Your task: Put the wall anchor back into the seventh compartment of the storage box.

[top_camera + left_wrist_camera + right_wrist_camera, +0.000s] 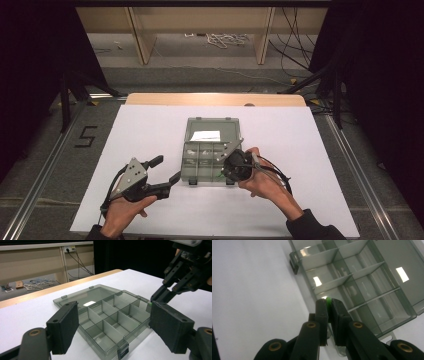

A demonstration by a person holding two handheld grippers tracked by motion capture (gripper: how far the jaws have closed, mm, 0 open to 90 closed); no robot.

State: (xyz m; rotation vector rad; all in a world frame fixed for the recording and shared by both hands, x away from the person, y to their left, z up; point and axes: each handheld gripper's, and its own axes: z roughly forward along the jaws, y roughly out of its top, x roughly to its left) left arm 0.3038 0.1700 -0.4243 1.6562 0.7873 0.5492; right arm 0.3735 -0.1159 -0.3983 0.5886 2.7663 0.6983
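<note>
A clear grey compartment box [186, 161] lies open at the middle of the white table, its lid [212, 126] folded flat toward the far side. My right gripper [221, 175] hangs over the box's near right corner, shut on a small green piece [328, 300] that peeks out between the pad tips. In the left gripper view that same gripper [153, 300] points down at the box's right edge [143, 299]. My left gripper [166, 169] rests left of the box, open with nothing between its pads [66, 325]. The dividers [362, 271] show in the right gripper view.
A white sheet [150, 130] covers the table, with a wooden strip [215, 99] along its far edge. Two dark latches [193, 182] stick out from the box's near side. A "5" mark [86, 136] is on the floor at left; cables [225, 39] lie beyond the table.
</note>
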